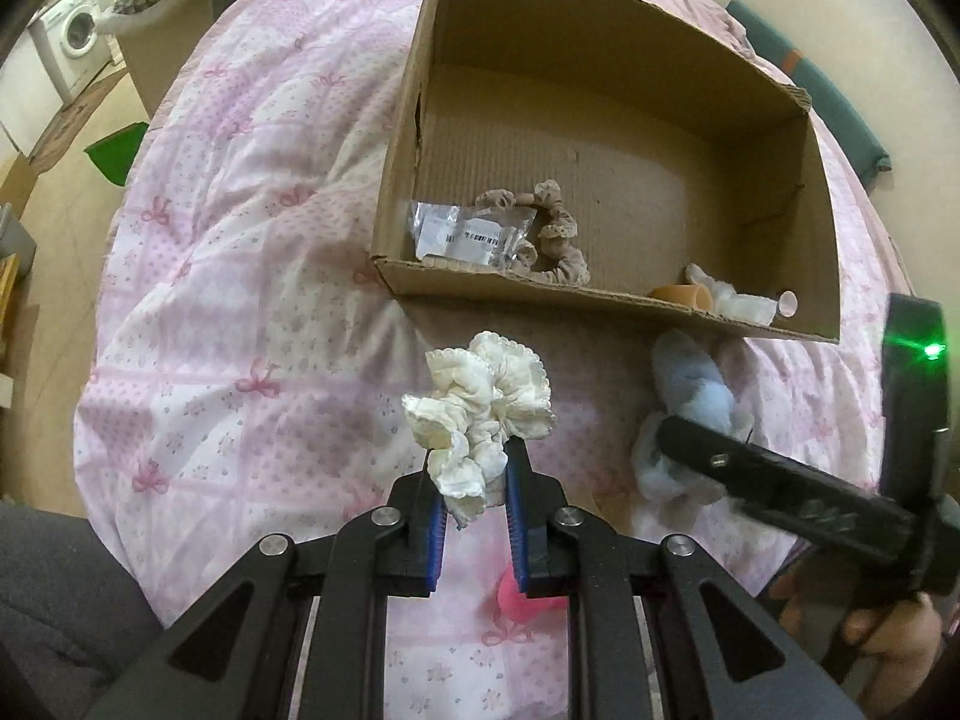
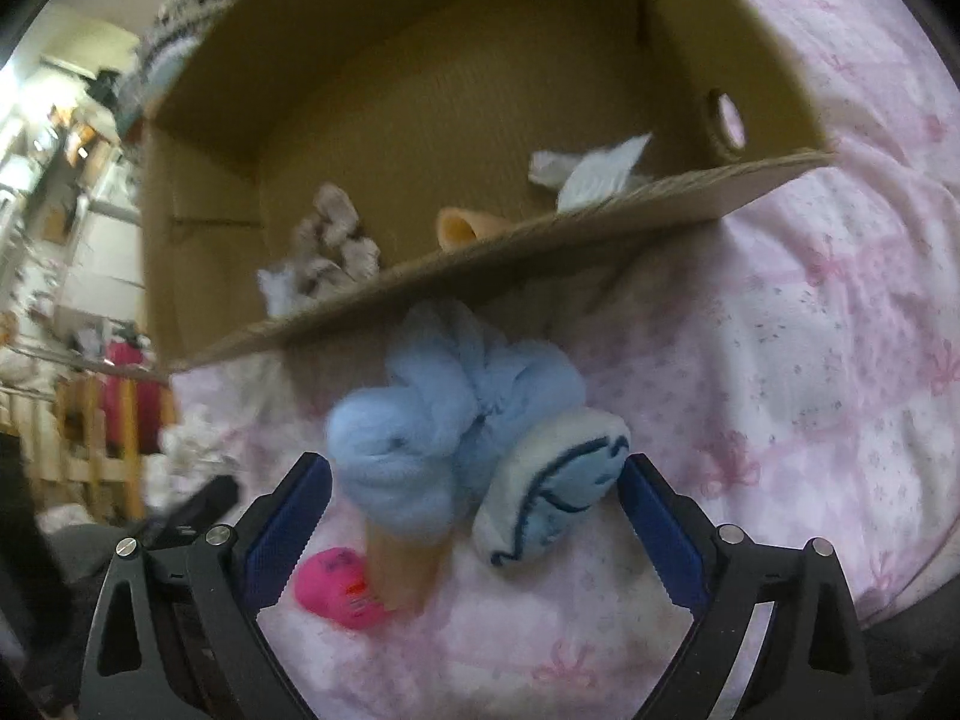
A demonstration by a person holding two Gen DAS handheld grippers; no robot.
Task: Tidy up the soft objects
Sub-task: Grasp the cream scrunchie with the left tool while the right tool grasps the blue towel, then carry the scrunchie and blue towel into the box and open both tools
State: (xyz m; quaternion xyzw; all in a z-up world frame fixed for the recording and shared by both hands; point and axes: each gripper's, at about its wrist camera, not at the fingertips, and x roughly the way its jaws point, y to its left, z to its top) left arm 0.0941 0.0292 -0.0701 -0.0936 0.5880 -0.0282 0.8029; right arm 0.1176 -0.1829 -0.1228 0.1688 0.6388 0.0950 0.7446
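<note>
My left gripper is shut on a cream lace scrunchie and holds it above the pink bedspread, just in front of the open cardboard box. My right gripper is open, its jaws wide on either side of a light blue soft toy with an orange cone and a white-and-blue folded sock on the bed. It also shows in the left wrist view over the blue toy. The box holds a beige scrunchie, a plastic packet and a white cloth.
A pink round object lies by the right gripper's left finger. An orange cone piece lies inside the box by its near wall. The pink quilt covers the bed. A washing machine and a wooden rack stand beyond the bed.
</note>
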